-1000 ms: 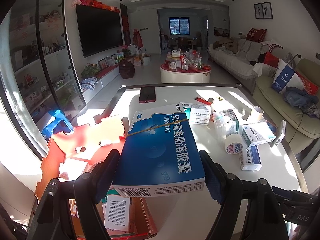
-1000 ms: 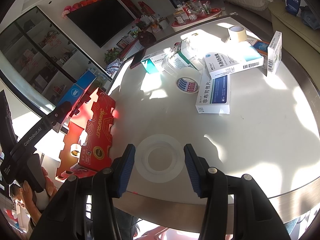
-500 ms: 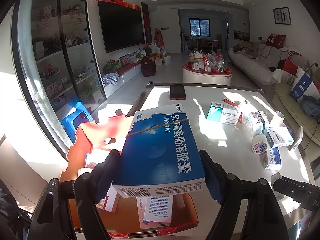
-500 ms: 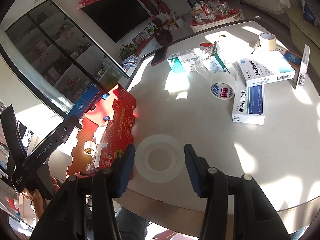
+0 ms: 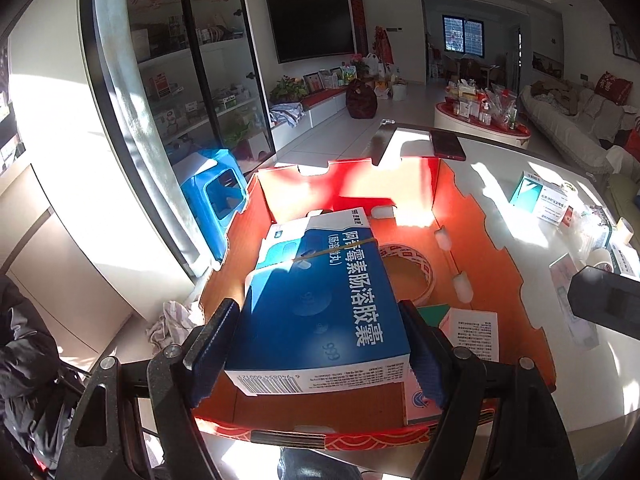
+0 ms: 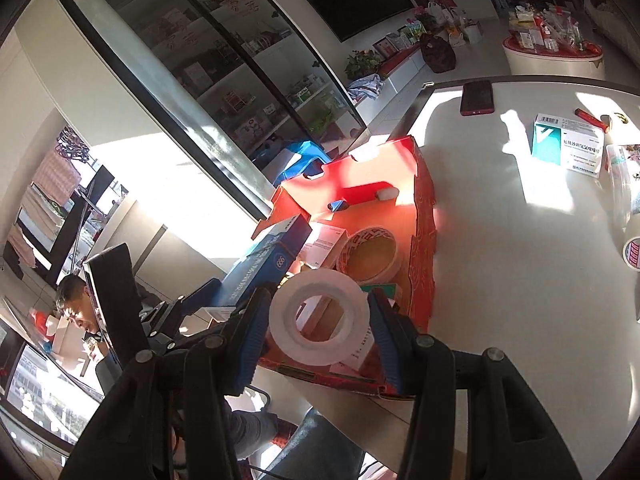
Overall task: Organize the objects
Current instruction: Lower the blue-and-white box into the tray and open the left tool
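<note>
Blue medicine box (image 5: 320, 304) clamped in the left gripper (image 5: 320, 344) jaws, held above the open red carton (image 5: 496, 248). White tape roll (image 6: 318, 318) clamped in the right gripper (image 6: 316, 336) jaws, over the carton's near end. Inside: red-printed tape roll (image 6: 370, 254), leaflets. Carton sits at the counter (image 6: 500, 280) edge.

A blue medicine box (image 5: 320, 304) sits clamped between the left jaws; a white tape roll (image 6: 319, 319) fills the right jaws, both above the red box (image 5: 496, 248).
</note>
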{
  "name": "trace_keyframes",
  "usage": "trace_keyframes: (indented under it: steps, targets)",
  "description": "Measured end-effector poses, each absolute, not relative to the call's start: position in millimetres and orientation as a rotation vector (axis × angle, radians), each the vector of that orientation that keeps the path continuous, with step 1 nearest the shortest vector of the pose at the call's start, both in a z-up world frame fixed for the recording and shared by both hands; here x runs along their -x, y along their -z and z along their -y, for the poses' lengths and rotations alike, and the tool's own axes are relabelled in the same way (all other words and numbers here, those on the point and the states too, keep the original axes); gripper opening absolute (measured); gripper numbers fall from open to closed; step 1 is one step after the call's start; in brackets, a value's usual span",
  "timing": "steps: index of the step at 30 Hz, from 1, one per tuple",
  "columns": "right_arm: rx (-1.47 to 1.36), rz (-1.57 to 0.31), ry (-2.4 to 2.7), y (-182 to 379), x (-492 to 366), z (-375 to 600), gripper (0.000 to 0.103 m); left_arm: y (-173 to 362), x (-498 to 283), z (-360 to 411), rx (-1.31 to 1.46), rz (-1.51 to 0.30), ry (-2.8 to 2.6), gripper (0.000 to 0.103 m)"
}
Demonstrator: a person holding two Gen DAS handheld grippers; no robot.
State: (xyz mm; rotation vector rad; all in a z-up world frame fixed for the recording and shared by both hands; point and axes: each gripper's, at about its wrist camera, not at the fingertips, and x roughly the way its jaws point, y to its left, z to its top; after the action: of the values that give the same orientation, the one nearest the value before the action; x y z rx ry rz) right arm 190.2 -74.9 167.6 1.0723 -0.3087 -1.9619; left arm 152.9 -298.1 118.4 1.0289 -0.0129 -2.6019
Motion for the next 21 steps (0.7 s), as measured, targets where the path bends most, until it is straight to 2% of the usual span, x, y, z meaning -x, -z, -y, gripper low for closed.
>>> trace_keyframes:
  steps: [7,8,10,11,16,21]
  targets:
    - [-1.137,0.332,1.881,-152.0,-176.8,105.0,0.051,-111.5,-156.6,301.0,-0.958,0.058,2.626,0.083]
    - [-1.136,0.332,1.883,-151.3,-175.3,105.5,0.053,-112.1,-157.3,299.3,-0.931,0.084,2.629,0.083]
    - [-1.123,0.339,1.893,-153.5,-175.3,102.5,0.067,-115.4,-159.4,296.4,-0.878,0.137,2.635,0.083]
    - [-1.104,0.351,1.897,-156.3,-174.9,98.7,0.068,-117.2,-160.8,294.3,-0.852,0.159,2.633,0.083]
    - [-1.049,0.362,1.990,-165.9,-174.5,65.6,0.070,-127.7,-167.9,288.9,-0.776,0.166,2.674,0.085]
    - [-1.142,0.399,2.172,-147.5,-168.4,2.9,0.071,-132.6,-162.4,273.6,-0.797,0.189,2.701,0.087]
